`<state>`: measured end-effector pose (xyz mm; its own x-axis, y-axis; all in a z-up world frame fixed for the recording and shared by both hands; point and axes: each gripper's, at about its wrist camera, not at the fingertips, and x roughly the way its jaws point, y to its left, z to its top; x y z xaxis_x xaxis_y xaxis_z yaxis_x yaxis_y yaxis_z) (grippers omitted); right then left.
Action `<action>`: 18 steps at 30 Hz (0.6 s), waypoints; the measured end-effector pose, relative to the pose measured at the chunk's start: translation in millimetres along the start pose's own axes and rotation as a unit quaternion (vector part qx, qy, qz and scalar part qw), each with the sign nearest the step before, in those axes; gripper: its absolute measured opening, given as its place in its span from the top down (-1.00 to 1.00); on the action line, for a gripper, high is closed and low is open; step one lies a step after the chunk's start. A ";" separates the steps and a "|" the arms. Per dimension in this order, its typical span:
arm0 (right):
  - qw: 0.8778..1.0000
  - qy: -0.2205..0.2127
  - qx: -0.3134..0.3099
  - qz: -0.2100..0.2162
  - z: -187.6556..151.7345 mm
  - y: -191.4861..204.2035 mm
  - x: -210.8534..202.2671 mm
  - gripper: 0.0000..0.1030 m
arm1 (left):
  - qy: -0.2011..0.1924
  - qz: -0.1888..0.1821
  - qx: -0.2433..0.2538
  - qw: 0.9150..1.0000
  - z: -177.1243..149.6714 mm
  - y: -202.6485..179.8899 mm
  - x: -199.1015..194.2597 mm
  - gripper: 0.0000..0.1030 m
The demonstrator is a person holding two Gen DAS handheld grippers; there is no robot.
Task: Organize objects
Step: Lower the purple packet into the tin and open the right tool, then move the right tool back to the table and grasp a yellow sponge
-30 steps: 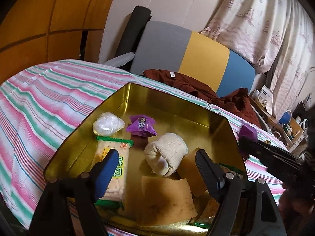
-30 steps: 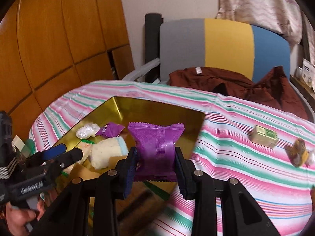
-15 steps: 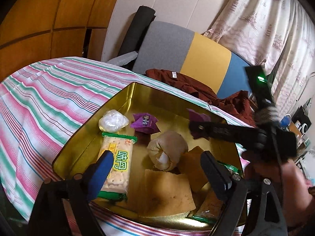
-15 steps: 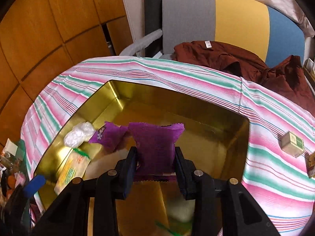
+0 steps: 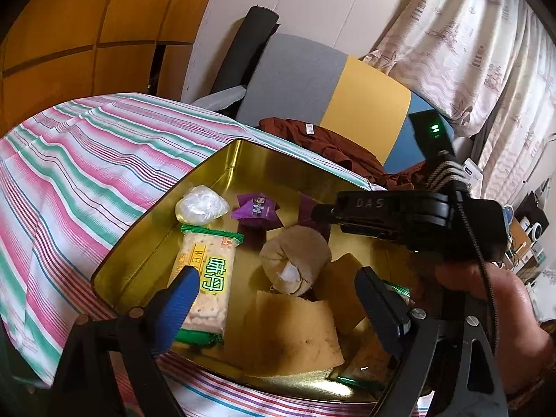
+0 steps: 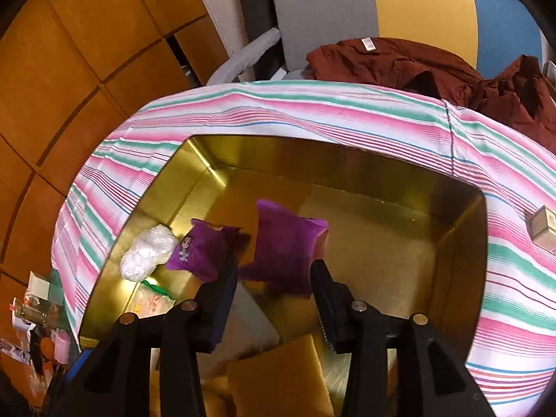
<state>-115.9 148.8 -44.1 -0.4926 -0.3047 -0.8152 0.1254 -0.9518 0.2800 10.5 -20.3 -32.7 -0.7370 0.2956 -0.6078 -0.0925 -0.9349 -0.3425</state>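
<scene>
A gold tin (image 5: 222, 166) (image 6: 347, 160) lies on the striped tablecloth and holds several snacks. My right gripper (image 6: 274, 278) is open over the tin's middle. A plain purple packet (image 6: 285, 246) sits loose between its fingers, tilted, and shows in the left wrist view (image 5: 307, 208) partly behind the right gripper. Beside it lie a purple cartoon packet (image 5: 257, 208) (image 6: 201, 250), a white wrapped ball (image 5: 201, 205) (image 6: 147, 252), a cracker pack (image 5: 206, 278) and a beige roll (image 5: 295, 259). My left gripper (image 5: 274, 309) is open and empty at the tin's near edge.
Tan sponge squares (image 5: 292, 333) (image 6: 281, 378) lie in the tin's near part. A small beige box (image 6: 544, 224) sits on the cloth right of the tin. A brown garment (image 6: 434, 66) lies on the chair behind. Clutter stands off the table's left edge (image 6: 34, 316).
My right gripper moved from beside the tin to over its middle, tipped downward and opened; the purple packet has slipped free and tilted. My left gripper drew back a little.
</scene>
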 end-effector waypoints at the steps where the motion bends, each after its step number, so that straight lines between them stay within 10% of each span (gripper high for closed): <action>1: 1.000 -0.005 0.000 0.001 -0.4 0.2 -2.7 0.15 | 0.002 -0.001 0.002 1.000 -0.6 -1.2 0.5 -0.78; 18: 0.995 -0.048 -0.054 -0.075 -30.4 2.2 -49.2 0.15 | 0.013 -0.006 0.019 1.000 -9.5 -14.2 1.7 -0.80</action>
<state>-65.2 160.7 -18.7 -0.5916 -0.1594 -0.7903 0.1334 -0.9861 0.0990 17.0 -4.7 -35.8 -0.7185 0.3106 -0.6223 -0.1270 -0.9383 -0.3217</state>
